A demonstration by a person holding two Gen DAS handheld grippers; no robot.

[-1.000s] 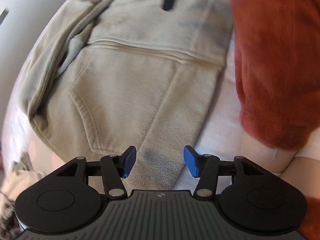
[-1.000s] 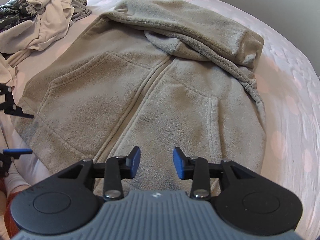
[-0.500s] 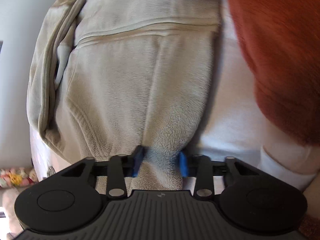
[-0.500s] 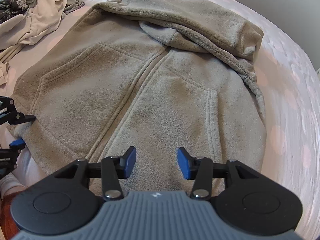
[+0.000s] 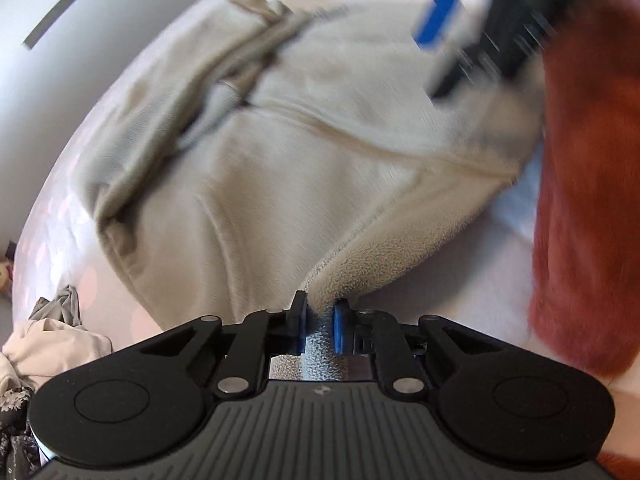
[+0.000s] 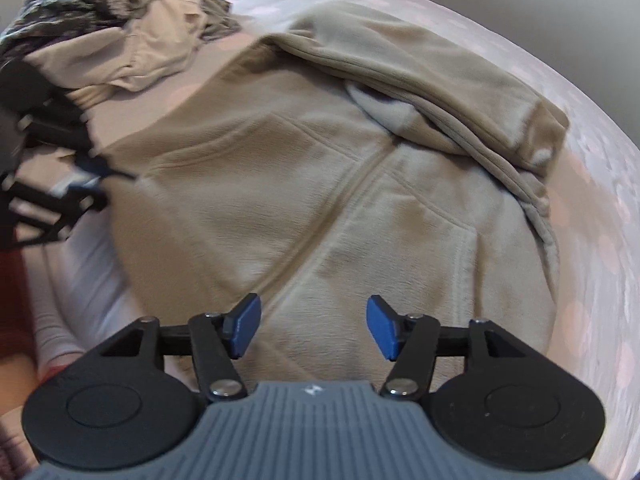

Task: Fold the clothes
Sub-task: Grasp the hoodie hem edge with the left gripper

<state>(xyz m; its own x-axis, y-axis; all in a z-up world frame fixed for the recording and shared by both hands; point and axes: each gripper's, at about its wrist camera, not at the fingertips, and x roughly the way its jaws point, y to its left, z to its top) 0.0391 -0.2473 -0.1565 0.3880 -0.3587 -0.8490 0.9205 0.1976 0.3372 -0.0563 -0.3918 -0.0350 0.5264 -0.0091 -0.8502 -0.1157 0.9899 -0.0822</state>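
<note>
Pinching the fleece jacket's (image 5: 320,184) hem corner, your left claw (image 5: 320,322) has just closed on it.
Your right claw (image 6: 313,326), just opening and empty, hovers over the hem's other end, zipper running away from you.

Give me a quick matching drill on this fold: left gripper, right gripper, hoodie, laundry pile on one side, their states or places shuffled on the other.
Things:
1. left gripper
2. right gripper
3. hoodie
4. laundry pile

States or places:
A. open, above the hem, holding nothing
B. crumpled at the bed's far corner
C. spread flat, zipper side up
D. shut on the hoodie's corner

Pairs: 1-D, 2-A, 3-C, 4-B
</note>
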